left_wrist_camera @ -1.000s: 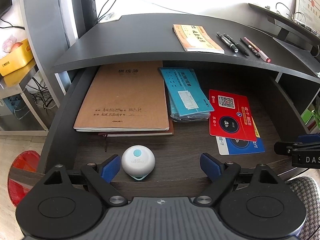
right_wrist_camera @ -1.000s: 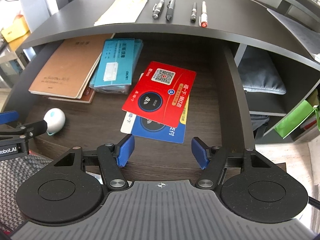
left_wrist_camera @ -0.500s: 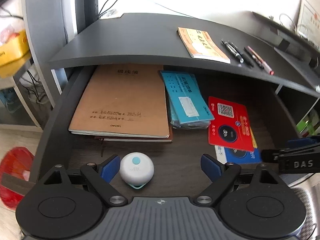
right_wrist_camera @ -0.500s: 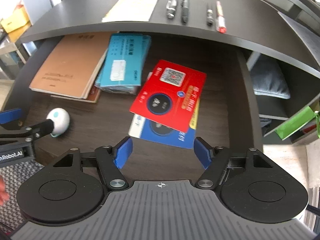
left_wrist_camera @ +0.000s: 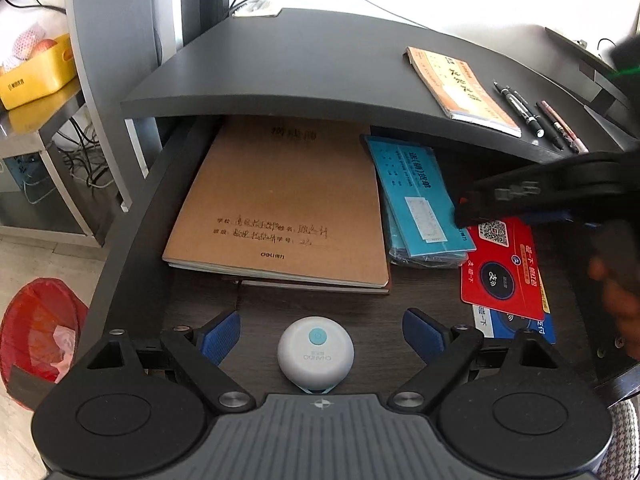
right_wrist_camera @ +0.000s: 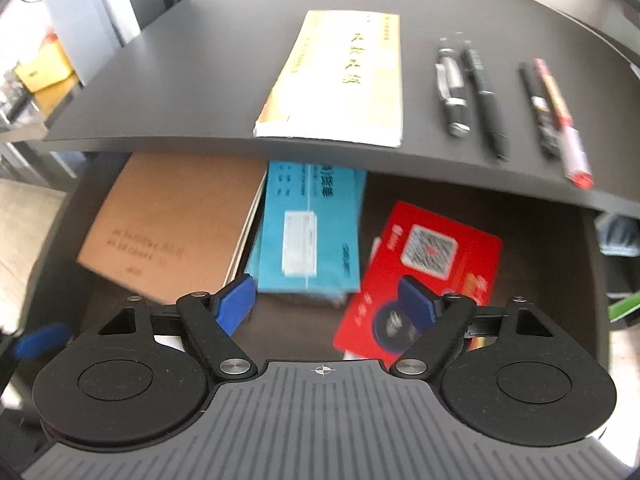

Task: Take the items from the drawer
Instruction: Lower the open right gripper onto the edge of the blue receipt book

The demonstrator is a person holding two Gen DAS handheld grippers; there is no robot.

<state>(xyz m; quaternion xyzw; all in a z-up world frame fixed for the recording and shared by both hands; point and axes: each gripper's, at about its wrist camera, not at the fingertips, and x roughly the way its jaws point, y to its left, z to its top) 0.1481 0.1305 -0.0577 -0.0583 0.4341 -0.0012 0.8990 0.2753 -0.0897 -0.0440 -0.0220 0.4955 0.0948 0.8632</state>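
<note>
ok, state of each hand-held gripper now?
Left hand-held gripper: open, empty, straddling the round white gadget without touching it.
Right hand-held gripper: open, empty, jaws just widened.

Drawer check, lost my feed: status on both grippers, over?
Left gripper open, straddling the white puck. Right gripper open, jaws just widening, empty, over the blue booklets. Drawer still full. Nothing blocking.
</note>
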